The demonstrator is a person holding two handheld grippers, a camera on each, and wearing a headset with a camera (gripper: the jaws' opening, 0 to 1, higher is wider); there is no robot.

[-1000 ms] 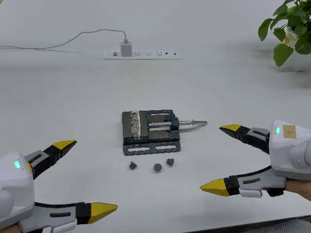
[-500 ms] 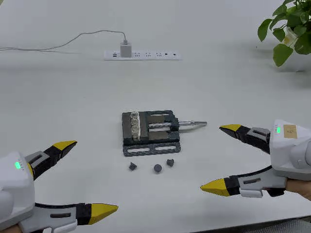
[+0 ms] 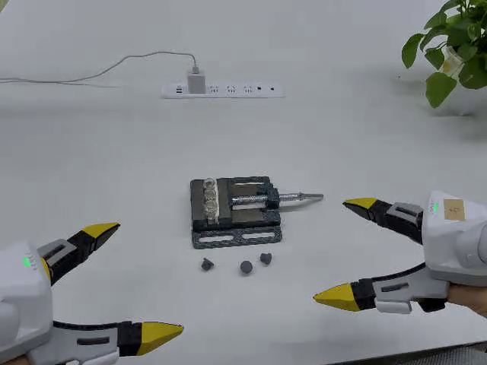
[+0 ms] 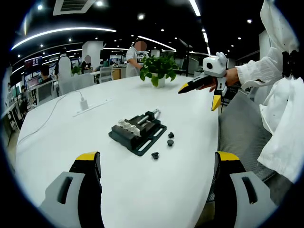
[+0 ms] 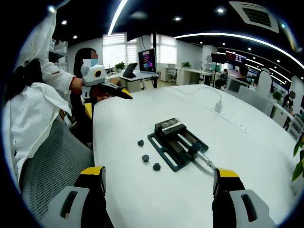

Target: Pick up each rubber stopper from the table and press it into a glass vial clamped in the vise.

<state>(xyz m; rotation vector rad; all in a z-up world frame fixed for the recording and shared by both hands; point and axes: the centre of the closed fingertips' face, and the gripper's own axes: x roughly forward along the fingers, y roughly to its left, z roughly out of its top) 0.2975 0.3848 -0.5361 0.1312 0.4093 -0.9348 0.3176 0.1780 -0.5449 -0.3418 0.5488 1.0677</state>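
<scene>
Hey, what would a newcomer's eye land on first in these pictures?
A dark vise sits centred on the white table, glass vials clamped in it, three rubber stoppers loose just in front. The yellow-tipped left claw and right claw hover open either side, empty.

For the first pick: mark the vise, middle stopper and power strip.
vise point(image 3: 234, 214), head view, its dark body
middle stopper point(image 3: 246, 267), head view, its top
power strip point(image 3: 236, 90), head view, its white casing

My head camera looks forward and down; the left and right gripper cameras sit at 8 and 4 o'clock, all sharing the vise.
</scene>
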